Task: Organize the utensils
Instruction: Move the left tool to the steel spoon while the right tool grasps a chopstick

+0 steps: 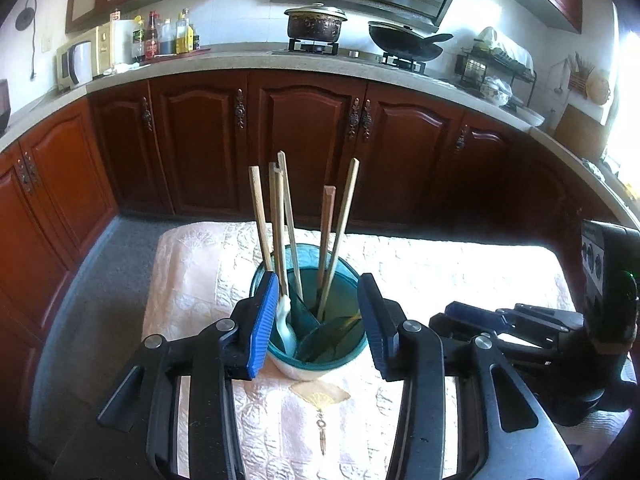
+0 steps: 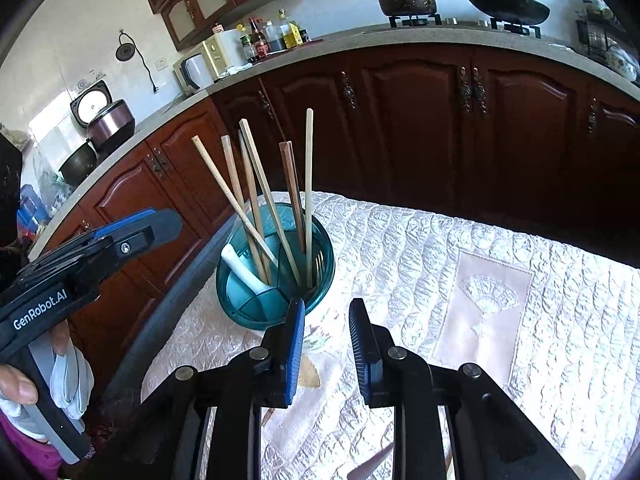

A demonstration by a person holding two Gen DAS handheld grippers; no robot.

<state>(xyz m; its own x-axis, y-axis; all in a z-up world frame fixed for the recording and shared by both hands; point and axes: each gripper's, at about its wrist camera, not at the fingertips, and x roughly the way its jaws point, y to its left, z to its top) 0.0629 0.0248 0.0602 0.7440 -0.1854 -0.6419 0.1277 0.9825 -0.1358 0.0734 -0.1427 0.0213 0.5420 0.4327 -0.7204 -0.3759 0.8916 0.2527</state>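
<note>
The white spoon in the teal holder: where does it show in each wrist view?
Left wrist: white spoon stands in the holder's left compartment, just right of the left hand-held gripper's blue left pad.
Right wrist: white spoon leans at the holder's left side, above the right hand-held gripper.
Shared landmark: teal utensil holder.

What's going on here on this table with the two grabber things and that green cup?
A person is sorting utensils using handheld tongs in each hand. The round teal plastic utensil holder stands on the quilted pale pink tablecloth, already holding the wooden chopsticks, a white plastic spoon and a metal fork. The left tongs are open on either side of the holder, gripping nothing. The right tongs hang open and empty beside it.
</note>
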